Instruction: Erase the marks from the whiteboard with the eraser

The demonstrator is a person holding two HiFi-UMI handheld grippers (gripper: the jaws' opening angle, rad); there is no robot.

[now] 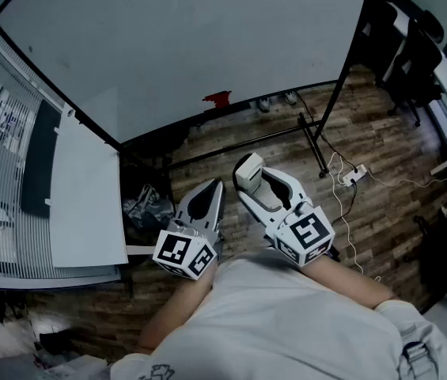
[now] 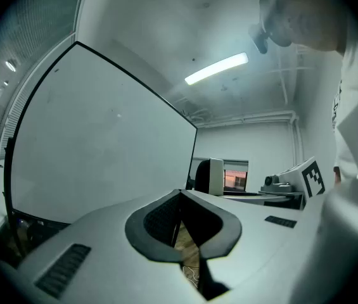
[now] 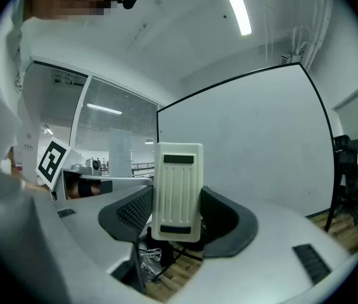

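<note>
The ribbed cream plastic block eraser point(image 3: 177, 192) looks light, stiff and slightly slick, best held across its long sides; the right tool point(image 3: 180, 225) pinches its lower half so, upper end standing free. It sits near the person, well short of the big black-framed whiteboard point(image 1: 191, 38) beyond, while the left tool point(image 2: 180, 195) is pressed together, empty.

We record: whiteboard point(image 1: 183, 46) far, left gripper point(image 1: 211, 192) and right gripper point(image 1: 255, 182) side by side near us, eraser point(image 3: 177, 192) between the right one's jaws, power strip point(image 1: 355, 174) on the floor point(image 1: 389, 212) at right.
</note>
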